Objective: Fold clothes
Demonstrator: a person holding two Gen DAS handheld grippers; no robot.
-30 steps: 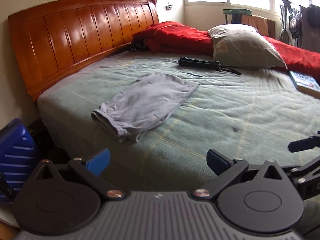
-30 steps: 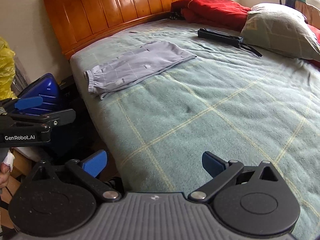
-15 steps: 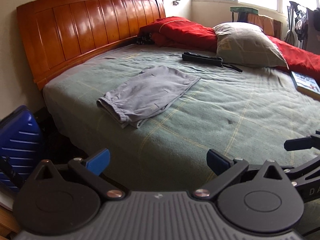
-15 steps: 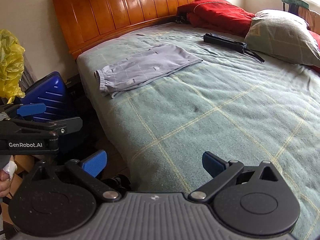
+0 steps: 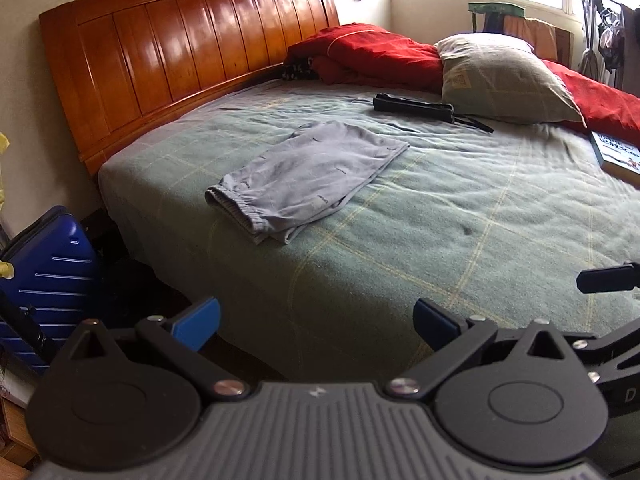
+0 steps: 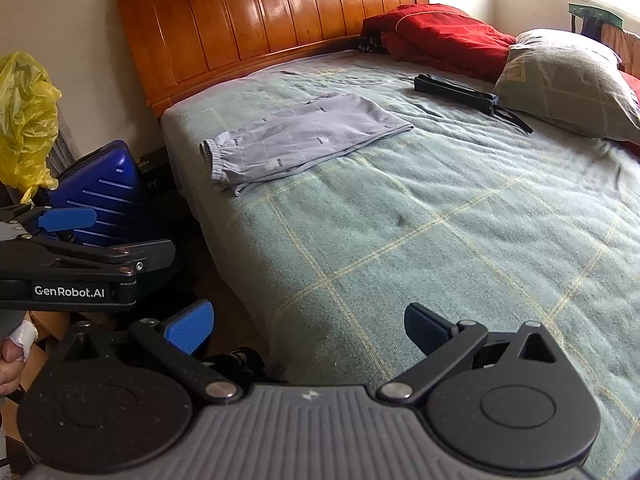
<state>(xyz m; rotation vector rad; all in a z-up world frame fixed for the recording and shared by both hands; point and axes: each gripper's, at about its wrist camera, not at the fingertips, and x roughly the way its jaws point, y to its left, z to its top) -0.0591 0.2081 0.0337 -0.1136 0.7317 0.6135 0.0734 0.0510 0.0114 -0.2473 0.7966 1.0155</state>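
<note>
With both grippers, left [image 5: 316,318] and right [image 6: 308,322], spread empty off the bed's [image 5: 480,208] edge, the folded shorts [image 5: 308,176] at 11 o'clock risk unfolding if only the top layer gets pinched.

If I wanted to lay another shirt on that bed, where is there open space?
The widest bare stretch is the green blanket between the folded grey garment and the near edge, running right toward the book. A narrower strip lies between the garment and the black strap-like object. The far side is crowded by the pillow and red quilt.
</note>
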